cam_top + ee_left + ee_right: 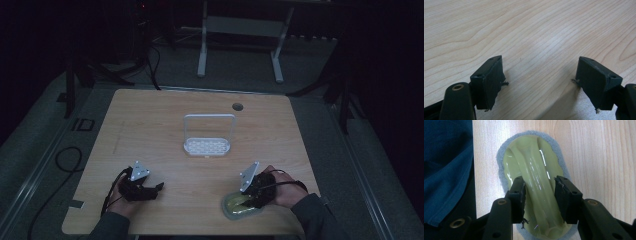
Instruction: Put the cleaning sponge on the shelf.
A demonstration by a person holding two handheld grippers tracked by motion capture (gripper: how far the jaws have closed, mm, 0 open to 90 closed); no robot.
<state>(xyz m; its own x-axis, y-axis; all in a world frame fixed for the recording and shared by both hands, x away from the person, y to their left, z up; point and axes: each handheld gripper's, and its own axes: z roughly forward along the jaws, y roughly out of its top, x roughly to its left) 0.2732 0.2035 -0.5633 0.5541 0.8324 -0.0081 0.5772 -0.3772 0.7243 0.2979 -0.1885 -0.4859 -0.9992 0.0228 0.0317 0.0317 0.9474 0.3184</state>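
A yellow-green, glossy scrubber (526, 152) with a raised handle ridge and a grey felt base lies flat near the table's front edge, right of centre (235, 207). My right gripper (539, 182) points down onto it, and its two black pads sit against either side of the handle ridge. From above, that gripper (246, 201) covers the scrubber's right half. My left gripper (540, 60) is open over bare wood with nothing between its fingers. It rests low at the front left of the table (156, 189).
A white wire-framed rack (207, 146) with a perforated base stands at the table's centre. A cable hole (237, 106) sits near the far edge. Dark blue cloth (446, 170) hangs just past the table's edge beside the scrubber.
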